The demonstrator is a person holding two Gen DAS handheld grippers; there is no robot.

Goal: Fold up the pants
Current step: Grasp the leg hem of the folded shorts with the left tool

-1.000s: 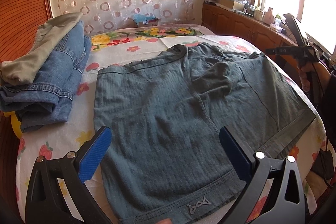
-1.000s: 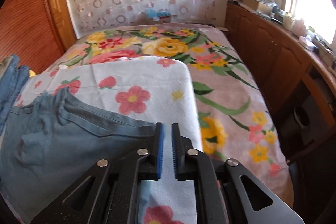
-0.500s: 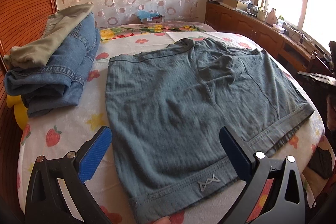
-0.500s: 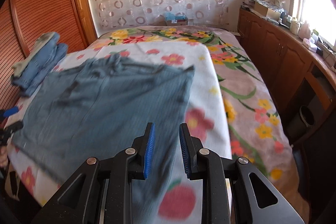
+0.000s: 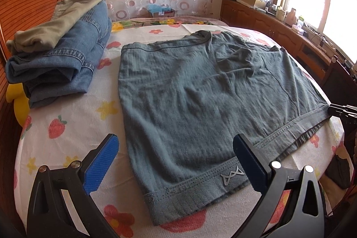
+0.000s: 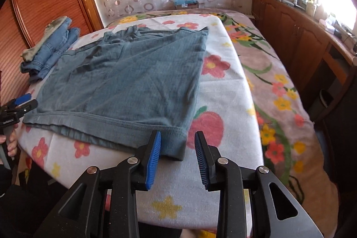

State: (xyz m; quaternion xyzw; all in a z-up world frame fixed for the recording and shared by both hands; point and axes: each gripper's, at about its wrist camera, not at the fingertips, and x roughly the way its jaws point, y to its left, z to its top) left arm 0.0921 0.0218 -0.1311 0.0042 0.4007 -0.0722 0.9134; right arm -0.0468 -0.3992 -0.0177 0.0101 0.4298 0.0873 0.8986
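Pants lay spread flat on the bed, on a white cover with red flowers, strawberries and yellow stars. They were short, grey-green pants, a little wrinkled in the middle. Their thick waistband ran along the edge of the bed closest to me, with a small zigzag logo sewn on it. Beside the pants, near the wooden wall, sat a pile of folded clothes: blue jeans with a tan piece on top. A yellow thing peeked out from under that pile, but I could not tell what it was. By the window stood a long wooden cabinet with small things on it. My left gripper hung over the waistband with its blue pads wide apart and nothing squeezed between them. My right gripper was at the other end of the waistband, right at the corner of the pants. Its jaws were closing, with the corner of the cloth between the pads, but they were not pressing on it yet. My left hand showed at the edge, holding its handle.
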